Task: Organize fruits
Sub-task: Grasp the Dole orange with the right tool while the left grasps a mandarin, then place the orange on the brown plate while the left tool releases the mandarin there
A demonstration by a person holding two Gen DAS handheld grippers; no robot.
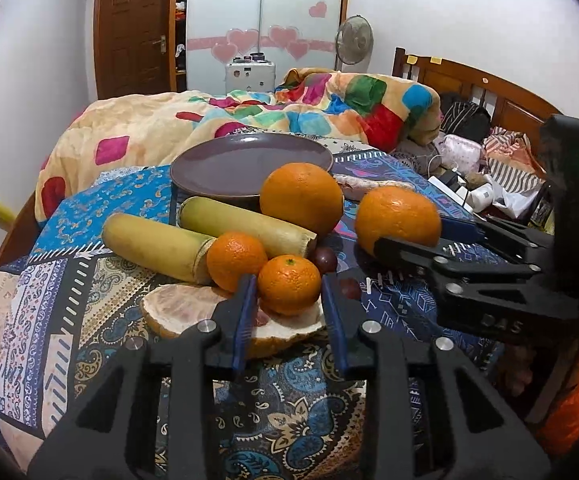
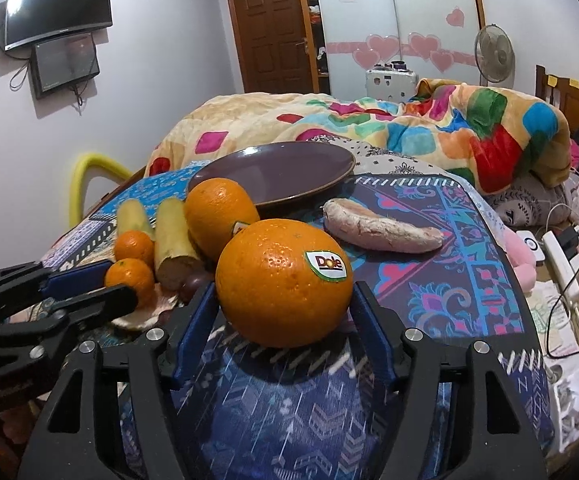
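Note:
My left gripper (image 1: pixel 289 300) is shut on a small mandarin (image 1: pixel 289 284) that sits over a pomelo peel (image 1: pixel 177 308). Its blue pads touch both sides of the fruit. A second small mandarin (image 1: pixel 235 260) lies just left of it, against two sugar cane pieces (image 1: pixel 153 244). My right gripper (image 2: pixel 282 286) is open around a large orange with a Dole sticker (image 2: pixel 283 280), which rests on the cloth with thin gaps beside the pads. Another large orange (image 2: pixel 217 208) sits in front of the empty purple plate (image 2: pixel 273 172).
A peeled pomelo segment (image 2: pixel 381 228) lies right of the plate. A dark grape (image 1: pixel 325 259) sits by the cane. The patterned cloth (image 2: pixel 429 280) covers a bed with a bright quilt (image 2: pixel 469 128) behind it. Cables and a power strip (image 2: pixel 561 264) lie at the right.

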